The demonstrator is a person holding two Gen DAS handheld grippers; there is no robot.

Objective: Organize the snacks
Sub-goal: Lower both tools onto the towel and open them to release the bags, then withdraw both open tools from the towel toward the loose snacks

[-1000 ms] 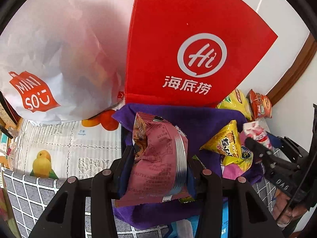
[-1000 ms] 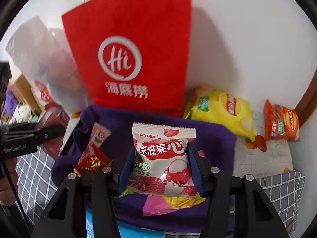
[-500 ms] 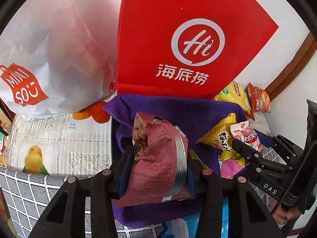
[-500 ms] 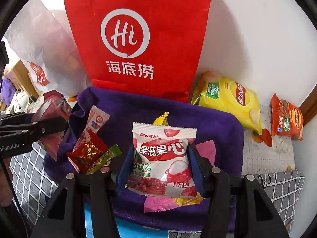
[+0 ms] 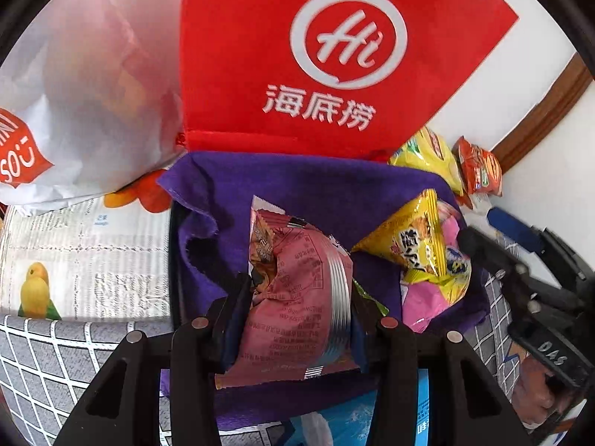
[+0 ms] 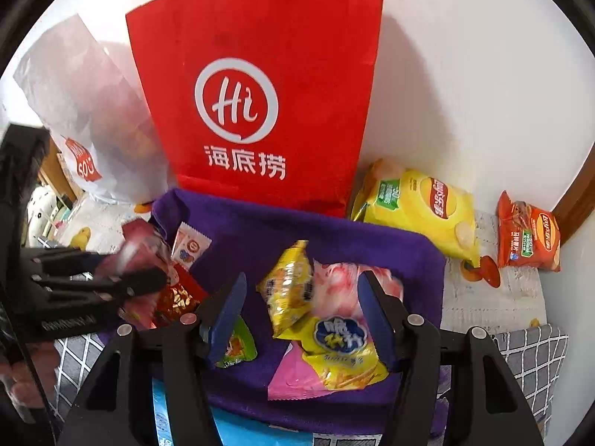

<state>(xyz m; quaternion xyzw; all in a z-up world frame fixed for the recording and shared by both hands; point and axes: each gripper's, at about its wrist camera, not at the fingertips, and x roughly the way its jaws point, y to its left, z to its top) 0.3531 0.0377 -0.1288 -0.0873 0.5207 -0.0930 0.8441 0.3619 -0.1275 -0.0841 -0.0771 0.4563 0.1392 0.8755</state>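
Observation:
My left gripper (image 5: 297, 308) is shut on a pink foil snack packet (image 5: 297, 297) and holds it over the purple cloth-lined bin (image 5: 316, 189). It also shows at the left of the right wrist view (image 6: 122, 278). My right gripper (image 6: 301, 316) is open and empty above the bin (image 6: 409, 249). The white-and-pink lychee packet (image 6: 342, 278) lies blurred between its fingers, on a pile with a yellow packet (image 6: 290, 286), a yellow-blue packet (image 6: 342, 349) and a pink one (image 6: 293, 379). The right gripper shows at the right of the left wrist view (image 5: 520, 278).
A red Hi paper bag (image 6: 260, 93) and a white Miniso bag (image 6: 85, 111) stand behind the bin against the wall. A yellow chips bag (image 6: 420, 208) and an orange chips bag (image 6: 528, 238) lie at the right. Small red and green packets (image 6: 178, 297) lie in the bin's left.
My right gripper has opened and let go of the lychee packet, which dropped onto the pile in the bin. My left gripper has kept hold of the pink packet and moved slightly forward.

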